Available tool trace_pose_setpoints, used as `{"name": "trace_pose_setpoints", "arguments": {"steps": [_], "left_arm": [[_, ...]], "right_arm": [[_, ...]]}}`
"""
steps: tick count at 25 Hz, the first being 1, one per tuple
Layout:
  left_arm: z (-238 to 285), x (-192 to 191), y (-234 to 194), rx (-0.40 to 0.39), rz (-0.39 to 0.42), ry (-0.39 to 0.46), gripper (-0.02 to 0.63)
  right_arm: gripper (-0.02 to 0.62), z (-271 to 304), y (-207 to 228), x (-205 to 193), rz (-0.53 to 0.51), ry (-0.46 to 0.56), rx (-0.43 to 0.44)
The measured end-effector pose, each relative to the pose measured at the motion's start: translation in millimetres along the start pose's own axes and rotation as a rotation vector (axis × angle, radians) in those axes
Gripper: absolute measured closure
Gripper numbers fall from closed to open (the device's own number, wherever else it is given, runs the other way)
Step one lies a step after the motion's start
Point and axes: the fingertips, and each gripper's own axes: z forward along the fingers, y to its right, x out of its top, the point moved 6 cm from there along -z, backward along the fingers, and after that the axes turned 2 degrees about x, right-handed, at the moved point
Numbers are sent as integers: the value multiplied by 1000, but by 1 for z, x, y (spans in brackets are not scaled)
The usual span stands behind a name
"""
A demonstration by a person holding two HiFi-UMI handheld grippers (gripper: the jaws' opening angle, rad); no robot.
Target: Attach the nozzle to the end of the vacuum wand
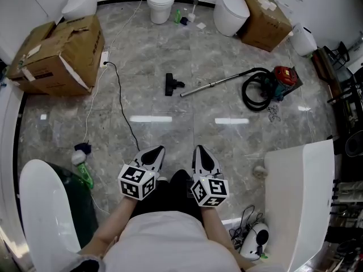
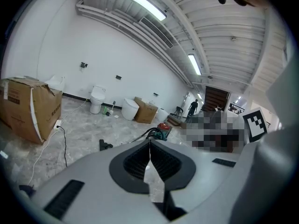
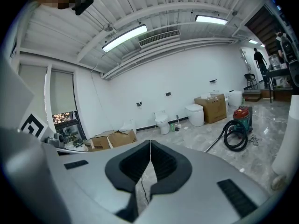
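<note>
Left tongs (image 1: 154, 152) and right tongs (image 1: 201, 152) closed empty, black T-shaped nozzle (image 1: 171, 84) lying near slim metal wand (image 1: 212, 84).

Floor (image 1: 227, 146): nozzle (image 1: 171, 84), wand (image 1: 212, 84), vacuum (image 1: 285, 77)

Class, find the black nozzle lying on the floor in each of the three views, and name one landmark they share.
Head view: nozzle at upper centre, just left of the wand end.
Left gripper view: nozzle left of centre, in the lower half.
Right gripper view: not visible.
Shared landmark: the red vacuum cleaner.
</note>
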Motion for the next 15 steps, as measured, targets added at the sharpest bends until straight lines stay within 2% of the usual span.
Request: {"name": "trace_pose_setpoints", "arguments": {"steps": [8, 15], "left_arm": [[7, 9, -11, 23, -31, 10, 595], [40, 24, -19, 33, -38, 14, 595]], "right_arm": [[581, 15, 5, 8, -9, -8, 8], [581, 44, 28, 18, 0, -6, 17]]}}
